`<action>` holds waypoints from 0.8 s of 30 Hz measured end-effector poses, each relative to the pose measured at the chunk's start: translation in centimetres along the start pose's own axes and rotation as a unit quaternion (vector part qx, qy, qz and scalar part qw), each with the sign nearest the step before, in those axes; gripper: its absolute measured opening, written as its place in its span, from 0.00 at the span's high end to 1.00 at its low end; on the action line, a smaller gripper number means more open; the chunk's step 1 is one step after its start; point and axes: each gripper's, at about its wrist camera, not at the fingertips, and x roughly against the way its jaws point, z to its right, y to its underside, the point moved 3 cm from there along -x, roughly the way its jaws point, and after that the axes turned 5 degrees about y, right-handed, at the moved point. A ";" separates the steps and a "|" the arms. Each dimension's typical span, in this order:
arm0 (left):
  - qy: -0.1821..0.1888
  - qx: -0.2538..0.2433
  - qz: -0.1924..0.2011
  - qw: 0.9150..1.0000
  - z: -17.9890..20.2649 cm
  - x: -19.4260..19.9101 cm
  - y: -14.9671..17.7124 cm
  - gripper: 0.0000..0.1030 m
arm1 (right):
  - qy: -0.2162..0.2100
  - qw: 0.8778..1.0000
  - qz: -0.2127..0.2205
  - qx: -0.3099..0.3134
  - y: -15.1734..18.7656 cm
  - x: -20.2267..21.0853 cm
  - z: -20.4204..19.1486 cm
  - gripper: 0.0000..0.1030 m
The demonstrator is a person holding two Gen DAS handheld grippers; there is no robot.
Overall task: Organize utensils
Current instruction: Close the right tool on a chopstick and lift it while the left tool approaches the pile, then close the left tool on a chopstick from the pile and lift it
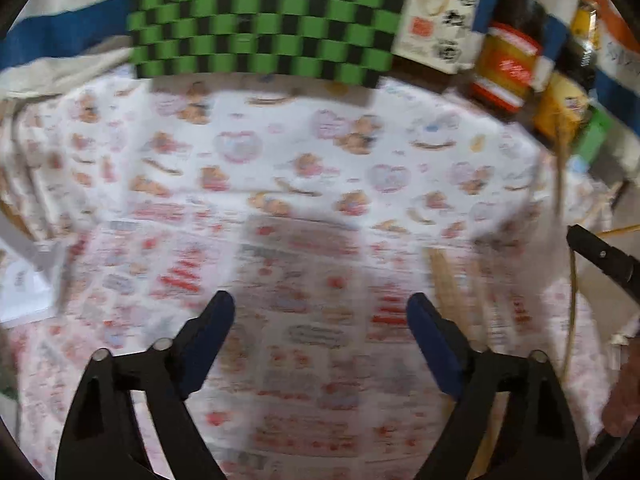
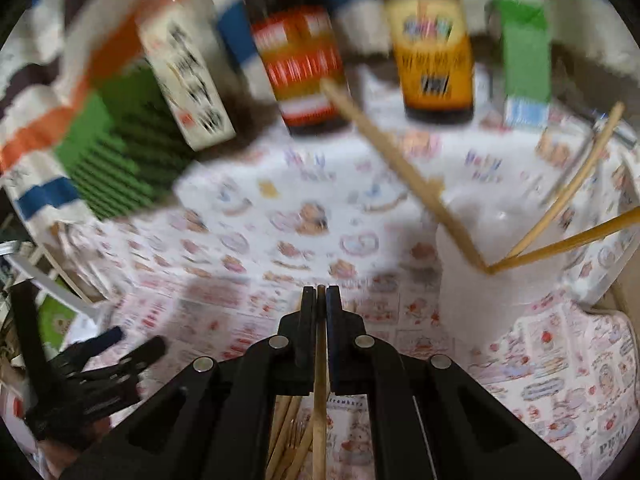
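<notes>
Right gripper [image 2: 321, 296] pinched a chopstick [image 2: 319, 420]; left gripper [image 1: 320, 312] hung open, empty. Best carried tip-first over the cup [image 2: 496, 280], then released.

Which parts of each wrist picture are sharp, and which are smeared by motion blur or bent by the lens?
Left wrist view: left gripper sharp, patterned tablecloth smeared, black corners from the fisheye. Right wrist view: right gripper and its clamped chopstick sharp; bottles and checked box streaked, curved outward.
</notes>
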 end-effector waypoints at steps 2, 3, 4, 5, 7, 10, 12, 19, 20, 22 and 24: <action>0.015 0.001 -0.025 1.000 1.0 -0.7 -0.7 0.44 | -0.004 0.999 0.033 0.001 -0.2 1.4 0.5 0.95; 0.024 -0.001 -0.038 0.999 1.8 -1.1 -1.1 0.48 | -0.003 0.999 0.053 -0.006 -0.3 2.2 1.1 0.95; 0.036 -0.007 -0.049 0.998 2.7 -1.4 -1.6 0.50 | -0.006 0.998 0.064 -0.014 -0.6 2.8 1.9 0.95; 0.049 -0.013 -0.060 0.997 3.6 -1.8 -2.2 0.53 | -0.011 0.997 0.069 -0.020 -0.7 3.9 2.8 0.95; 0.051 -0.024 -0.079 0.995 5.1 -2.8 -3.2 0.61 | -0.023 0.995 0.088 -0.038 -1.0 5.2 4.1 0.95; 0.033 -0.058 -0.101 0.993 7.5 -4.8 -4.1 0.73 | -0.017 0.990 0.135 -0.044 -1.4 7.4 5.1 0.95; 0.026 -0.075 -0.114 0.990 8.8 -6.2 -4.3 0.76 | -0.003 0.983 0.178 -0.044 -1.7 9.2 5.6 0.95; -0.040 -0.078 -0.140 0.986 9.9 -11.5 -4.4 0.82 | 0.088 0.955 0.283 -0.023 -1.4 12.6 5.2 0.95; -0.035 -0.080 -0.141 0.986 10.1 -11.9 -4.4 0.83 | 0.087 0.955 0.284 -0.022 -1.4 12.8 5.2 0.95; -0.028 -0.090 -0.143 0.985 10.6 -12.3 -4.3 0.82 | 0.082 0.954 0.287 -0.020 -1.5 13.1 5.2 0.95; -0.033 -0.089 -0.148 0.984 10.5 -12.8 -4.1 0.82 | 0.091 0.951 0.295 -0.024 -1.5 13.4 5.5 0.95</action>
